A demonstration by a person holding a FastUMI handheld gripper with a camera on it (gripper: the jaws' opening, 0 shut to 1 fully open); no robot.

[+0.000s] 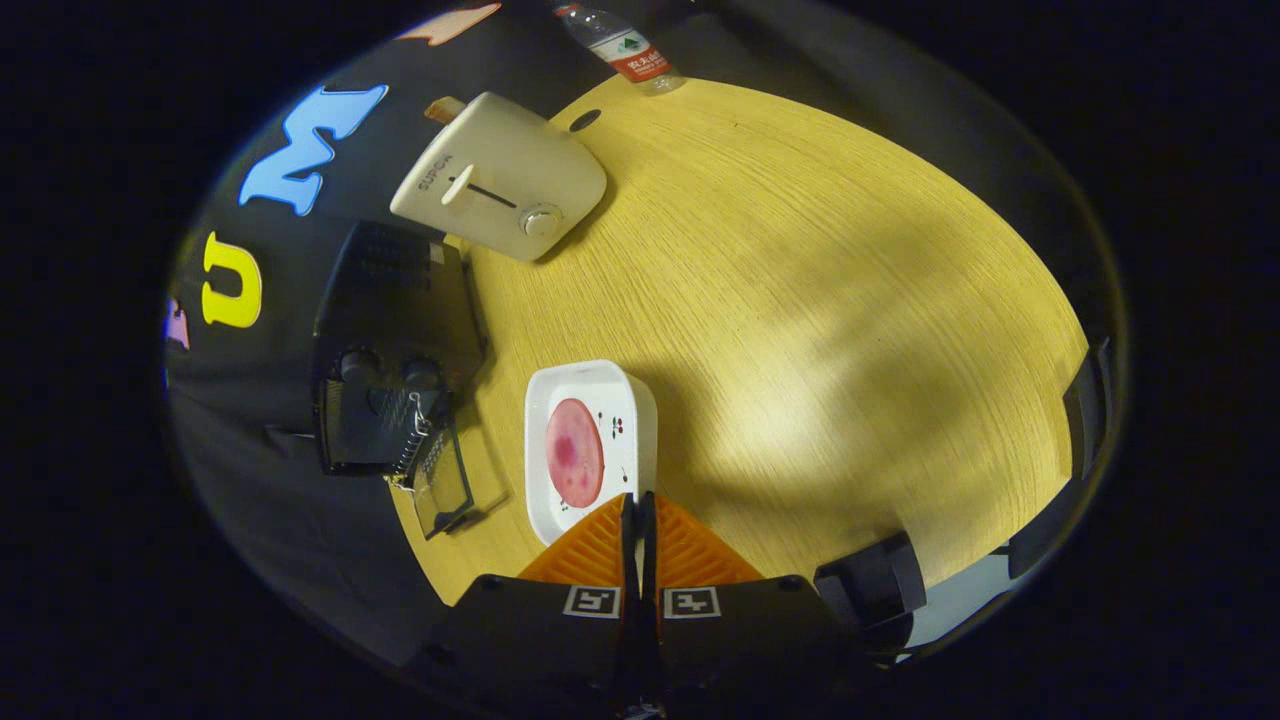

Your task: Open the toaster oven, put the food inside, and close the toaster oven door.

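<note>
Tool (pixel 638 515) fingers are pressed together, no gap between the tips, nothing held between them. The tips sit over the near edge of a white plate (pixel 640 410) — whether they touch it, can't tell from this angle.

Plate is a rounded-square dish with a small cherry print, resting flat on the bench (pixel 800 300). On it lies one round pinkish-red slice of food (pixel 574 452), looks like sliced ham or sausage, lying flat, just ahead of the fingertips and a bit to their left.

Left of the plate, at the bench edge: black toaster oven (pixel 395 330), two knobs visible on its front. Its glass door (pixel 442 480) is swung open and hangs out toward the plate side, with a coil spring (pixel 412 450) running from the oven body to the door. Door and plate are near each other but apart. Oven interior is dark, can't tell what is inside.

Beyond the oven, further along the bench: a cream-coloured pop-up toaster (pixel 500 185) with a slider lever and a round dial on its side, and a slice of bread (pixel 444 108) poking out of the top. Just past it, a dark round hole (pixel 585 120) in the bench top.

Far end of the bench — a clear plastic water bottle (pixel 622 45) with a red label, standing at the edge.

Bench is light wood grain, with broad shadows across its right half.
</note>
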